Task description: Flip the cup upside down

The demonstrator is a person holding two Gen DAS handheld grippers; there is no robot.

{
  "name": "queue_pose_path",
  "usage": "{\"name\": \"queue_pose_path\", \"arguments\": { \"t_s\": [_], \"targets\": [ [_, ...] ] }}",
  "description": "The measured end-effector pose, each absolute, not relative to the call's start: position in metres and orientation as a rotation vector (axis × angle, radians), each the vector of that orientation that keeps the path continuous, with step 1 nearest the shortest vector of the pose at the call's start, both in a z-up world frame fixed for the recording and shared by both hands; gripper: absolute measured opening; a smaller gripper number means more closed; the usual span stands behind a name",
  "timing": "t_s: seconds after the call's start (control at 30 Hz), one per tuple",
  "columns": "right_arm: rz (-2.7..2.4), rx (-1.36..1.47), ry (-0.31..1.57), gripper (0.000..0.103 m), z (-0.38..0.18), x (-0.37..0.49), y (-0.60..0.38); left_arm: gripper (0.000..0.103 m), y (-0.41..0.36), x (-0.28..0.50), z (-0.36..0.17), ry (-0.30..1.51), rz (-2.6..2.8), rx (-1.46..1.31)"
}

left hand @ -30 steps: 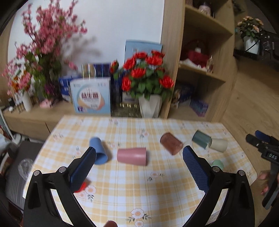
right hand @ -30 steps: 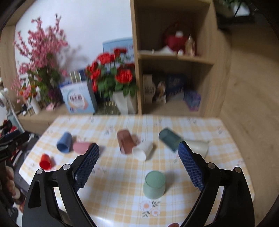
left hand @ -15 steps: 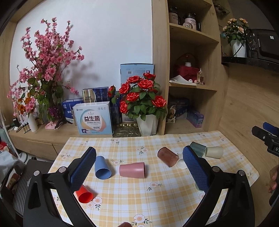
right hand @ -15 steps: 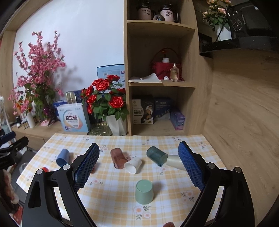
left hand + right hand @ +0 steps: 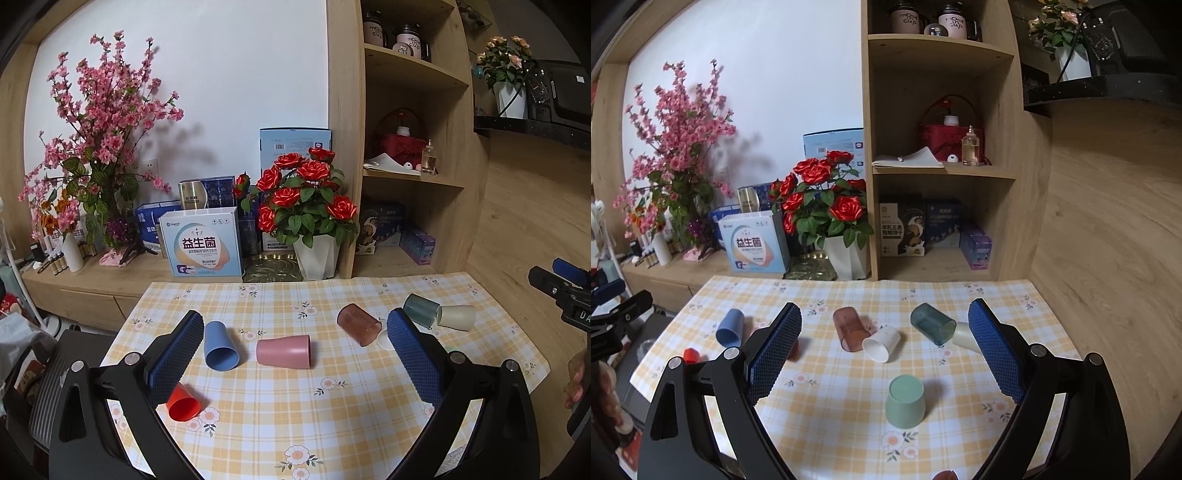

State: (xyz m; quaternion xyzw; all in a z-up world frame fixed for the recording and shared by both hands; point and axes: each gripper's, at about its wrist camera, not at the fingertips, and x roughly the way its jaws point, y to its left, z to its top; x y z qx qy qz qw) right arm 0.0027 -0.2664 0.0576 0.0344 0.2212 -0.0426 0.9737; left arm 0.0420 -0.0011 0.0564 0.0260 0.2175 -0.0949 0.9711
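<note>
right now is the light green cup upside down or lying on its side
Upside down. In the right wrist view the green cup stands on its wide rim on the checked tablecloth, closed base facing up, apart from the cups lying tipped behind it.

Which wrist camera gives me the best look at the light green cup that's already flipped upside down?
The right wrist view. The light green cup stands there base up, whole and unobstructed, on the checked tablecloth between the open right gripper fingers. In the left wrist view it is almost entirely hidden behind the left gripper; at most a green sliver shows.
</note>
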Motion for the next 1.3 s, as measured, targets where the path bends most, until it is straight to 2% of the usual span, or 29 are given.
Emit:
{"name": "queue_pose_path", "arguments": {
  "t_s": [1.3],
  "targets": [
    [-0.068, 0.074, 0.452, 0.089, 0.0555, 0.0036, -0.2597, 0.097, 0.0047, 0.0359, 0.0646, 0.421, -0.163, 0.050]
  ]
}}
